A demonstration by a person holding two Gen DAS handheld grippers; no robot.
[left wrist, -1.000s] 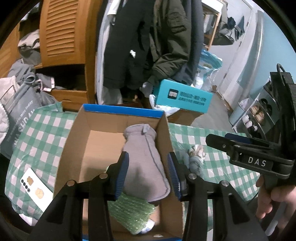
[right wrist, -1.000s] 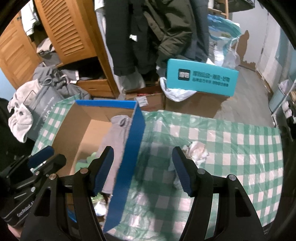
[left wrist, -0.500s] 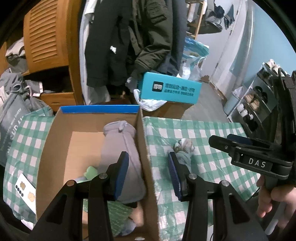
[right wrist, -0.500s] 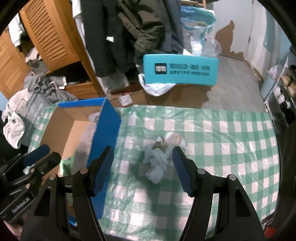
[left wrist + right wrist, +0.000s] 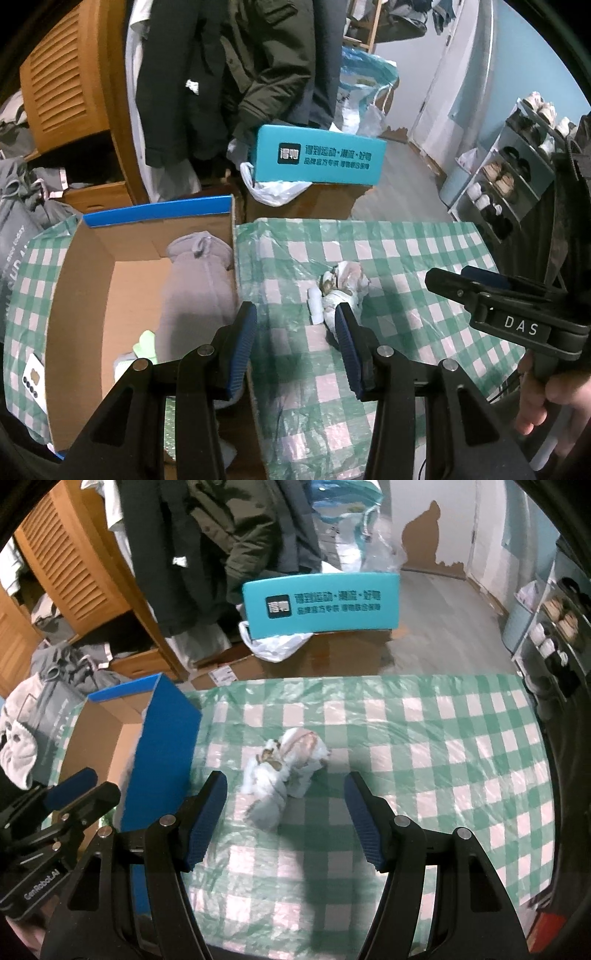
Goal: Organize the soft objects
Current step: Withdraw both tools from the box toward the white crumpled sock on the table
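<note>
Right hand-held gripper [image 5: 282, 818] is held spread and empty above the bench [image 5: 443, 746], crumpled pale cloth bundle [image 5: 284, 768] seen lying between its fingers; left hand-held gripper [image 5: 295, 341] also spread, empty, beside cardboard box [image 5: 92, 280], where grey garment [image 5: 195, 291] is stowed

I am looking into a lived-in home: coats [image 5: 229, 74] hang beside a louvred wooden wardrobe [image 5: 70, 85], and a shoe rack [image 5: 509, 173] stands well right of it.
</note>
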